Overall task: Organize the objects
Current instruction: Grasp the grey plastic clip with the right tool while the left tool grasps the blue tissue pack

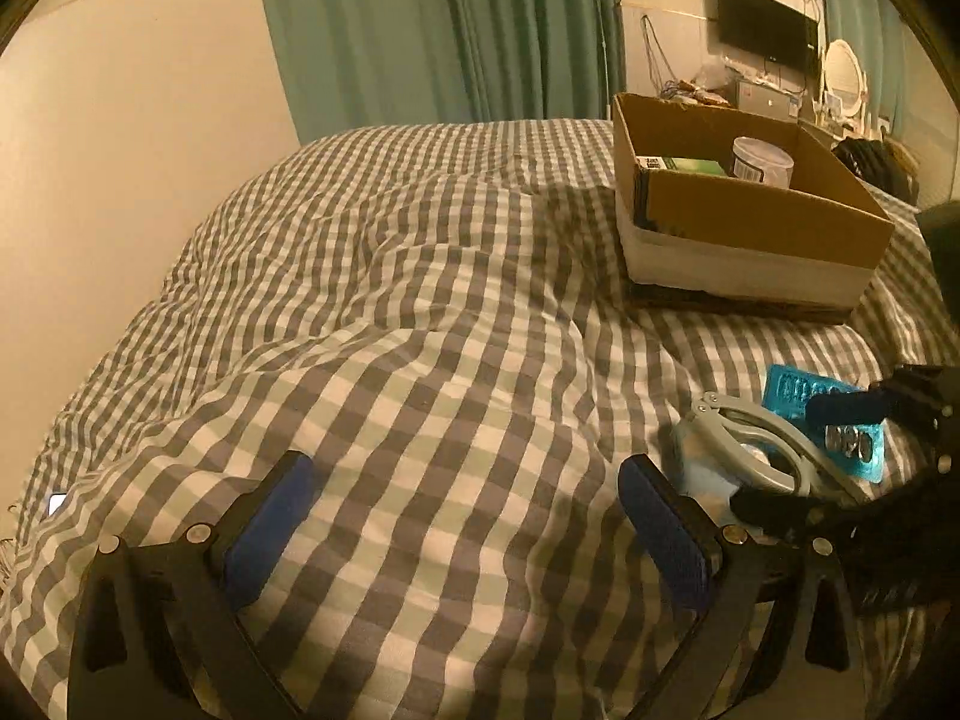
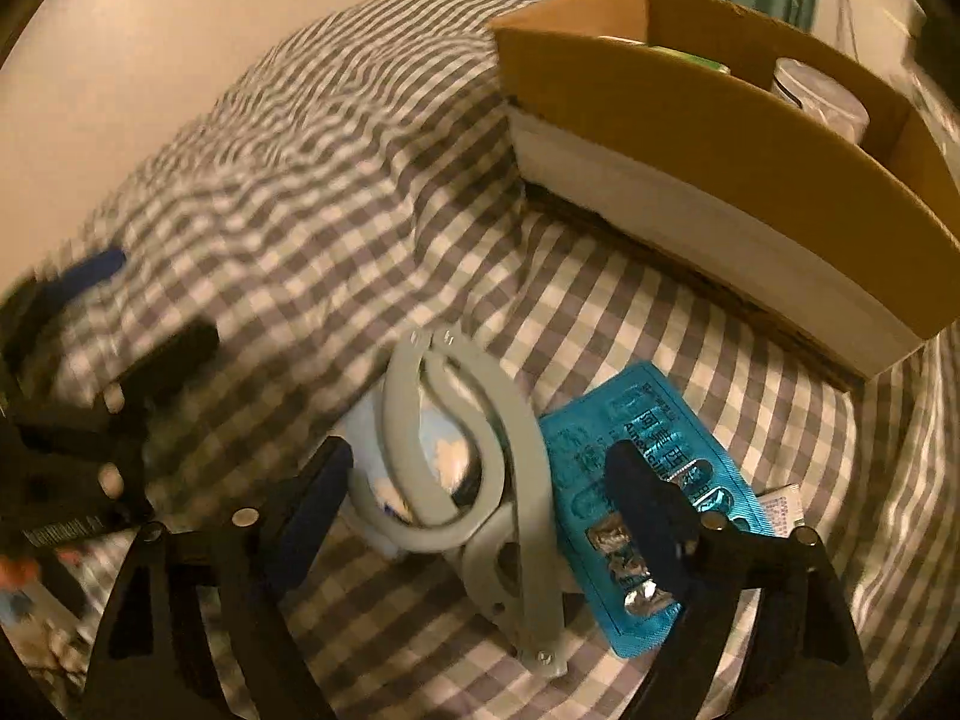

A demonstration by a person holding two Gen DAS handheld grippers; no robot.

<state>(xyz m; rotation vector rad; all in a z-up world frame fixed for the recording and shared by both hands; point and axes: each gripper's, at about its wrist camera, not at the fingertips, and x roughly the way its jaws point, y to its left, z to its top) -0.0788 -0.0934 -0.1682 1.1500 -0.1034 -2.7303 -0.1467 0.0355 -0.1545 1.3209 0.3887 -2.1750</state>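
— Room? Wide bare bed (image 1: 420, 312) at 10 o'clock; cardboard box (image 1: 756, 228) at 2, near the edge.

— Counts? One grey clip (image 2: 468, 468), one blue blister pack (image 2: 648, 468); right hand-held gripper (image 2: 480, 480) spread around both; left hand-held gripper (image 1: 468, 498) open, empty.

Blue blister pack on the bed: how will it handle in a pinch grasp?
The blister pack looks thin and flat, so probably light and slightly bendy. It lies flush on the soft checked duvet, so the right gripper may struggle to get under an edge. Its glossy foil could be slippery.
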